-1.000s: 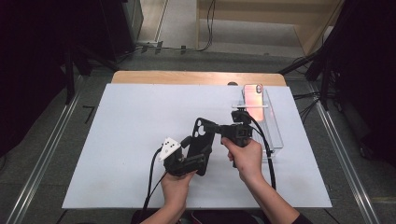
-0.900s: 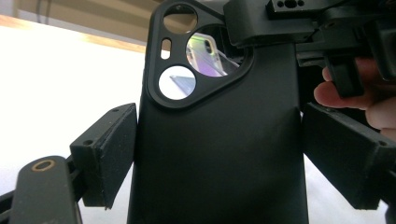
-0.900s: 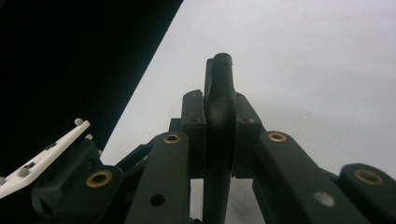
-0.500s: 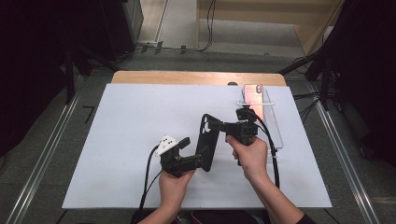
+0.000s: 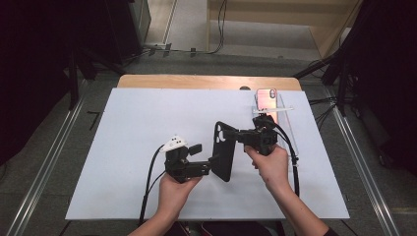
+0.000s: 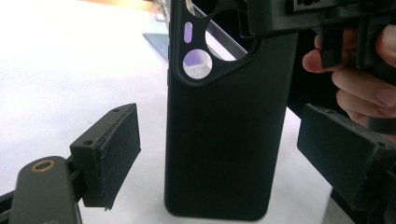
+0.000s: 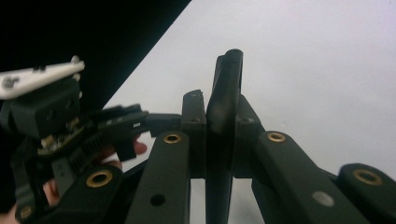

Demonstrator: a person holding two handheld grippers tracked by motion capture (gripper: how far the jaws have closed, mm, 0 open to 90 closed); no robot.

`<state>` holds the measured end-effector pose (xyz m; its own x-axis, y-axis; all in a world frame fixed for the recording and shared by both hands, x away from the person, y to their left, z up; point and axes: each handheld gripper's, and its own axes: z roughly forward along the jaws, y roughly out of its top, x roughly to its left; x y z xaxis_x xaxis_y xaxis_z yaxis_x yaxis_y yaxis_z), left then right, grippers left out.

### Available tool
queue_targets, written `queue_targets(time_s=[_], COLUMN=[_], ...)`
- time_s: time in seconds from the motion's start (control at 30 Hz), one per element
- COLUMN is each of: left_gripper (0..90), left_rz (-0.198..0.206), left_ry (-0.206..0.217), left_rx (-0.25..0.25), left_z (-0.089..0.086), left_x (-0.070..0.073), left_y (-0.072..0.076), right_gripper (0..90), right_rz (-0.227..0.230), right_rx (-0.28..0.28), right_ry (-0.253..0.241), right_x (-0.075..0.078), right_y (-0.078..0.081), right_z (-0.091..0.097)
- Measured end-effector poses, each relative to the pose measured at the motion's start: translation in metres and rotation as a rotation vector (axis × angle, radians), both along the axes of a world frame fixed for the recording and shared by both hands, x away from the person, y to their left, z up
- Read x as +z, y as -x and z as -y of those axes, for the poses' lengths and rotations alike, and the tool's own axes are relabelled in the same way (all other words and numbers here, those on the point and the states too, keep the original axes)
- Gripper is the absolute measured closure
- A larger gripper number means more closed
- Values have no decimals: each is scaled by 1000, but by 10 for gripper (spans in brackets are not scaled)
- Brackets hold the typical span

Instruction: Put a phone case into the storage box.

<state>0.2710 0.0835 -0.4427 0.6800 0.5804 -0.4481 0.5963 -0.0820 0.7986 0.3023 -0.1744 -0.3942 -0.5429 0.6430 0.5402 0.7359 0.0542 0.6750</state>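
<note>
1 phone case (image 5: 223, 152); 2 tools; 1 phone (image 5: 266, 99)

White table (image 5: 123, 147) bears clear stand (image 5: 285, 115) (far right).

In the left gripper view the black phone case (image 6: 224, 140) runs off the top edge, and the right gripper (image 6: 322, 18) and the fingers (image 6: 364, 88) behind it are cut by the top and right edges. In the right gripper view the case's (image 7: 222, 140) lower end is hidden between that gripper's own jaws. In the high view the pink phone (image 5: 266, 100) is too small to read any detail.
</note>
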Motion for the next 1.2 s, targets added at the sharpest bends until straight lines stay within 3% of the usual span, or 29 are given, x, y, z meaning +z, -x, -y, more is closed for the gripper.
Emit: queue_targets(time_s=[0.13, 0.23, 0.43, 0.6, 0.83, 0.93, 1.1, 1.2], left_gripper=[149, 152, 152, 184, 193, 193, 199, 209], left_rz=[-30, -83, -74, -63, -26, -29, -2, 0], left_ry=[-26, -31, -57, -41, -45, -47, -82, -74], left_rx=[-87, -159, -217, -261, -358, -408, -496, -534], left_z=[-2, -2, -8, -17, -23, -23, -21, -20], left_x=[1, 0, 3, 8, 16, 19, 20, 20], left_y=[-8, -15, -25, -35, -45, -50, -58, -62], right_gripper=[777, 778, 778, 777, 777, 777, 777, 777], right_rz=[42, 60, 80, 89, 120, 122, 127, 123], right_rx=[45, 87, 148, 214, 296, 334, 393, 424], right_ry=[9, 3, 9, -12, 6, 9, 14, 4], right_x=[0, 0, -1, -4, -3, -5, -8, -9], right_y=[3, 3, 2, 0, -1, -2, -2, -3], right_z=[4, 6, 10, 13, 13, 13, 11, 8])
